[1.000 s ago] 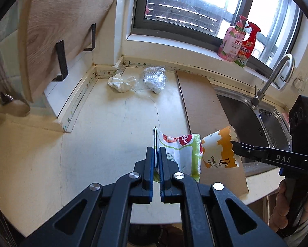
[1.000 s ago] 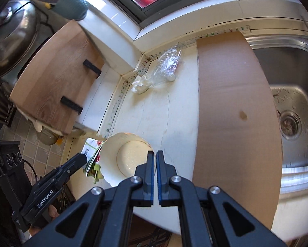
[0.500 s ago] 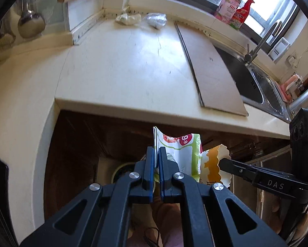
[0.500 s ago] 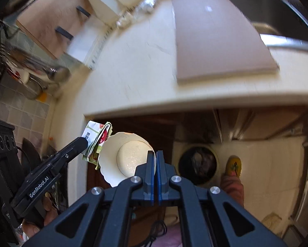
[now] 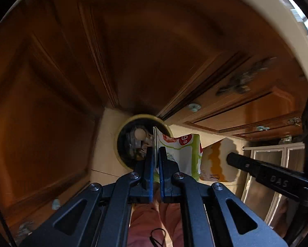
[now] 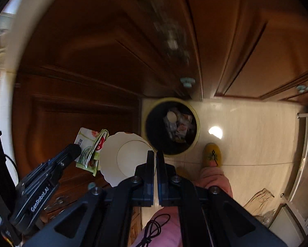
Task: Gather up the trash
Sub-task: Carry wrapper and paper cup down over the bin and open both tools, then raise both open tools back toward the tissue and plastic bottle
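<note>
- Dark wooden cabinets point(image 5: 75, 65) fill the view ahead of both tools, with pale floor point(image 6: 256, 135) below them.
- Left tool point(image 5: 156, 154) is clamped on a green-and-white wrapper point(image 5: 180, 152), which stands up between its blue pads.
- Right tool point(image 6: 155, 156) is clamped on the rim of a white paper cup point(image 6: 123, 156), whose open mouth faces the camera.
- Cup point(image 5: 217, 164) shows orange scallops on its outside, just right of the wrapper.
- Wrapper point(image 6: 90, 150) sits just left of the cup, touching or nearly so; the blur hides which.
- Round bin point(image 6: 172, 127) with a yellowish rim stands on the floor right ahead of the right tool, already holding crumpled trash.
- Bin point(image 5: 131, 140) lies ahead and slightly left of the left tool, partly behind the wrapper.
- Yellow slipper point(image 6: 212, 154) rests on the floor right of the bin.
</note>
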The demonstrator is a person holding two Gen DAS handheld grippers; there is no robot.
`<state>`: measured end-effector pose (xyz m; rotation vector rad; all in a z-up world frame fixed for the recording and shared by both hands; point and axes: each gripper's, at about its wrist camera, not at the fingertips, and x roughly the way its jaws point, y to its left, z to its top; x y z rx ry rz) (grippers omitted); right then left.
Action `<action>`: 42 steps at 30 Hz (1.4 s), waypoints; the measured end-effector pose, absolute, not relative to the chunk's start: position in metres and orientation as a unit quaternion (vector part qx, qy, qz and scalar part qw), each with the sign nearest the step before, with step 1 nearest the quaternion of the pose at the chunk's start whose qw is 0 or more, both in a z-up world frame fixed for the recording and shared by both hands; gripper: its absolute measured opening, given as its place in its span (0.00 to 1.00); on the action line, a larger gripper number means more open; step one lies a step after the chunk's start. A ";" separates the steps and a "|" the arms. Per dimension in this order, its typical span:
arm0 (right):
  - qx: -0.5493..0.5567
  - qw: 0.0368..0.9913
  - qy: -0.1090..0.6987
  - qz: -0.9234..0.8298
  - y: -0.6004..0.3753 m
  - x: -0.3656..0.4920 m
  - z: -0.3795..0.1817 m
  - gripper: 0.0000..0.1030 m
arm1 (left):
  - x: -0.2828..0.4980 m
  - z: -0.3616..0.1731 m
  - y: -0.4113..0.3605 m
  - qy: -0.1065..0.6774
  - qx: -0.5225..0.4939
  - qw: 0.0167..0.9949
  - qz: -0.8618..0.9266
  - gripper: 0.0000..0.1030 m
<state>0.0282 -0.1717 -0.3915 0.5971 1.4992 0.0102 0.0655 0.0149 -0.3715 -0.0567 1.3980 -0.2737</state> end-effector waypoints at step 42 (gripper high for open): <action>0.198 0.754 0.625 0.041 -0.137 0.025 -0.225 0.31 | 0.064 -0.205 0.058 0.557 -0.028 0.820 -0.129 0.56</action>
